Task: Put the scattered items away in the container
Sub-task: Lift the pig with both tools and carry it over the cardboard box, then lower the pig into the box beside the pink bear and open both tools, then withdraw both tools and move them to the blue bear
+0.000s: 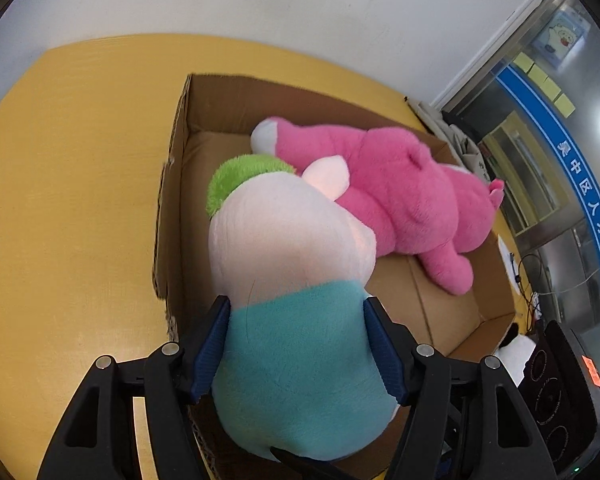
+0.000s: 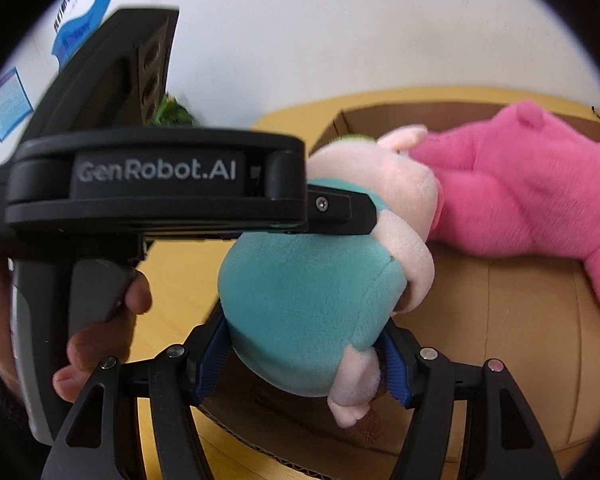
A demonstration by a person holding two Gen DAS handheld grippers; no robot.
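Claws (image 1: 296, 344) (image 2: 306, 354) around teal-shirted plush (image 1: 296, 360) (above cardboard box (image 1: 204, 104))

Both wrist views close, angled down; share box (image 1: 172, 184).

Cardboard box (image 1: 172, 208) on the yellow bench (image 1: 80, 152): far half blocked by a pink plush (image 1: 400, 200) lying across the floor. Bare box floor (image 1: 440, 300) shows at the near right corner, and a narrow strip along the left wall. A pale plush in a teal top (image 1: 296, 360) fills the gap between both tools, left tool (image 1: 296, 340) and right tool (image 2: 308, 364). The left tool's body crosses the right tool's view on its left. Bench left of the box is unobstructed.
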